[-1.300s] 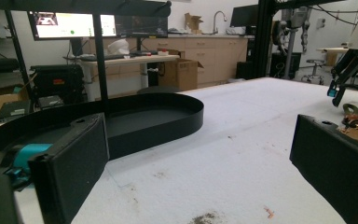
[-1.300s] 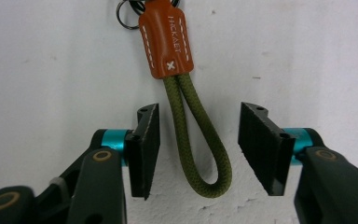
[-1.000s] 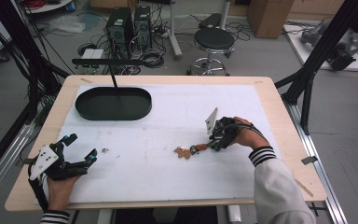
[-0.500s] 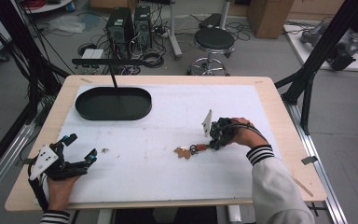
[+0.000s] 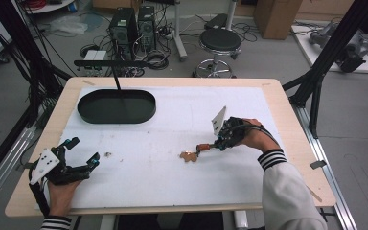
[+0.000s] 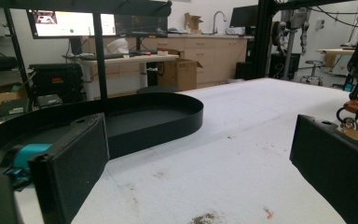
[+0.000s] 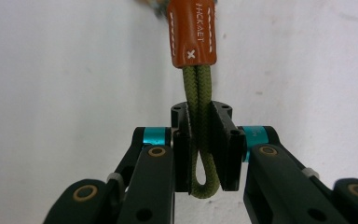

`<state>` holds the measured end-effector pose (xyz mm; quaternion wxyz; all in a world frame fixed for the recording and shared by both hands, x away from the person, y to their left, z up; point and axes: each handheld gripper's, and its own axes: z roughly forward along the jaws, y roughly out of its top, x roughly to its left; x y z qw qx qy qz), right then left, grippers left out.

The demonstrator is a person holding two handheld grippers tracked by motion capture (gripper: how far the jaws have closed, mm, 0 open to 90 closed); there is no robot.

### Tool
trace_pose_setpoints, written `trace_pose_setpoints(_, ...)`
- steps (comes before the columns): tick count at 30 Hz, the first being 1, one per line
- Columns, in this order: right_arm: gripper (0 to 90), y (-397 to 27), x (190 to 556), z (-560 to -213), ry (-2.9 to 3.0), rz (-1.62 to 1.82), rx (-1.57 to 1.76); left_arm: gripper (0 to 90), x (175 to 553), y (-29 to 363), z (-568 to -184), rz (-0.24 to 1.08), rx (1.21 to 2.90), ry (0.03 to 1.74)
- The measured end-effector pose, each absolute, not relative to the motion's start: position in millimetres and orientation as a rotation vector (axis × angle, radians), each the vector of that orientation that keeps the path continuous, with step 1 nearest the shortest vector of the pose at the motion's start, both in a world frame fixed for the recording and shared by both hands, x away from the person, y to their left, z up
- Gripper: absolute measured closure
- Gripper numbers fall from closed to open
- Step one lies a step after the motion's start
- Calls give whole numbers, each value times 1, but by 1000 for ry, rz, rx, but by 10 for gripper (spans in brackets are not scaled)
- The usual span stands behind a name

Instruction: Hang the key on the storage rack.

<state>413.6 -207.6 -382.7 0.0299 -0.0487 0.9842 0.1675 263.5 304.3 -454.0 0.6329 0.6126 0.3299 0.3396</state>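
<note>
Right gripper view: right gripper (image 7: 199, 140) pinches a green cord loop (image 7: 199, 100) below its leather tag (image 7: 192, 32), mid-desk. Left gripper (image 5: 79, 155) rests wide open near the desk's front left corner.

Lab: computer towers (image 5: 134, 26), monitors (image 6: 70, 23)

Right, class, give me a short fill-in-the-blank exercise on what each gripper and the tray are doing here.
1. The right gripper is shut on a loop of olive ____.
2. Above the loop sits a brown ____ sleeve.
3. The left gripper has its jaws ____.
4. The black oval tray holds ____.

Missing words: cord; leather; open; nothing
</note>
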Motion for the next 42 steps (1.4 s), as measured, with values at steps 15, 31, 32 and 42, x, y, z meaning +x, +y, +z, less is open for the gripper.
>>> trace_pose_setpoints(15, 800, -210, 403, -360, 2928, 876, -124, 49, 268, 300, -444, 720, 1460, 741)
trace_pose_setpoints(31, 800, -201, 400, -344, 2816, 1284, -118, 49, 301, 269, -392, 412, 1645, 541)
trace_pose_setpoints(32, 800, -201, 401, -343, 2812, 1297, -123, 49, 303, 265, -389, 401, 1658, 526)
trace_pose_setpoints(42, 798, -187, 398, -336, 2784, 1393, -83, 50, 323, 232, -365, 309, 1753, 383)
